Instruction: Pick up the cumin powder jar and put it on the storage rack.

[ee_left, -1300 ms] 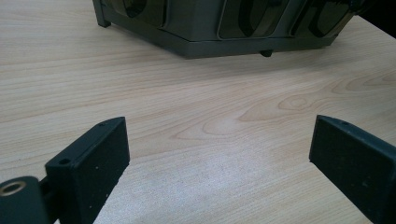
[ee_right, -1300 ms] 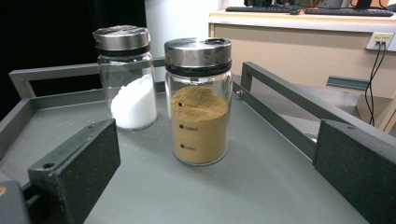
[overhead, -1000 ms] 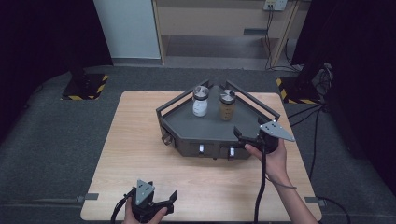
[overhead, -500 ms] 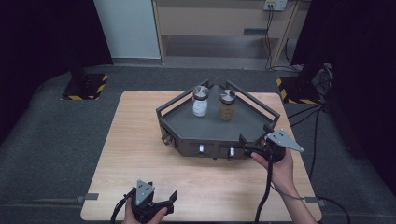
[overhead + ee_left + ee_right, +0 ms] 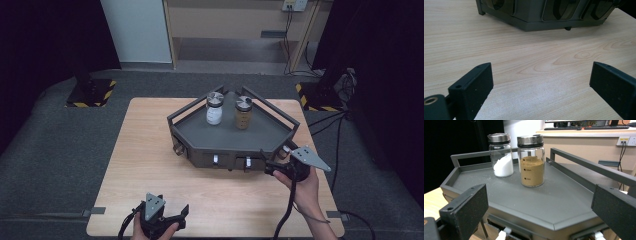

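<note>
At the desk's (image 5: 150,150) near edge, the left gripper (image 5: 162,220) was cut off below, its fingers wide apart and empty. Facing the grey tray's (image 5: 200,135) front corner, the right gripper (image 5: 267,165) gaped empty too. Both jars, brown powder (image 5: 243,113) and white (image 5: 214,108), stood upright on it, labels unreadable.

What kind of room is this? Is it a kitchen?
Probably not a kitchen: more likely a lab or test room. A light wooden table stands on grey carpet with black curtains around it, and a white wall socket with cables sits behind.
</note>
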Demonstrator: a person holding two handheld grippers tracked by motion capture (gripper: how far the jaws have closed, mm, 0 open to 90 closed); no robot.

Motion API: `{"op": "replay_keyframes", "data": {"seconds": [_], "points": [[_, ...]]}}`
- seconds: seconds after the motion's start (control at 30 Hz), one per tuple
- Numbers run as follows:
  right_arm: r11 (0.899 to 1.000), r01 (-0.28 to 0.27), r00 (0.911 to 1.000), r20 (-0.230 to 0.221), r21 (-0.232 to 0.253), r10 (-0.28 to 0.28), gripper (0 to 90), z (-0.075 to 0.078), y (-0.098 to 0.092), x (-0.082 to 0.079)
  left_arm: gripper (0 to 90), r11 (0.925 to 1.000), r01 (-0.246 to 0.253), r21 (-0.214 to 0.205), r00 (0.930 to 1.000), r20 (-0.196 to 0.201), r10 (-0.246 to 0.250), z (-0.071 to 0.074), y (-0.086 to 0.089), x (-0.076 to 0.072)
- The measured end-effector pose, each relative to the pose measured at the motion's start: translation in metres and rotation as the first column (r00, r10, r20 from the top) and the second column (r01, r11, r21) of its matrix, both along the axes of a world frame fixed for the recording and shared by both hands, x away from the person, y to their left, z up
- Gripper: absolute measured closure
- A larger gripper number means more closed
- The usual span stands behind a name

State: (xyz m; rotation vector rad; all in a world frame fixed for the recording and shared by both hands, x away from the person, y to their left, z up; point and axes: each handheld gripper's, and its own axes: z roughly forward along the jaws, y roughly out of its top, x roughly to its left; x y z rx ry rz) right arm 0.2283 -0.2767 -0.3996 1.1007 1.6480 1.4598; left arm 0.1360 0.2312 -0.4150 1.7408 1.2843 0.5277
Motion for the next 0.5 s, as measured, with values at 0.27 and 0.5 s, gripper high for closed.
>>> {"op": "replay_keyframes", "data": {"seconds": [0.27,0.5], "points": [[1.0,0.006,1.0,0.0,0.003,-0.006,1.2,-0.006,-0.009,-0.018,4.1,1.0,-0.003,0.005,1.0,0.003,0.003,0.0,0.0,-0.001],[1.0,0.009,0.9999,-0.009,0.005,-0.009,1.2,-0.012,-0.019,-0.038,4.1,1.0,-0.003,0.008,1.0,0.006,0.003,0.0,-0.001,-0.003]]}}
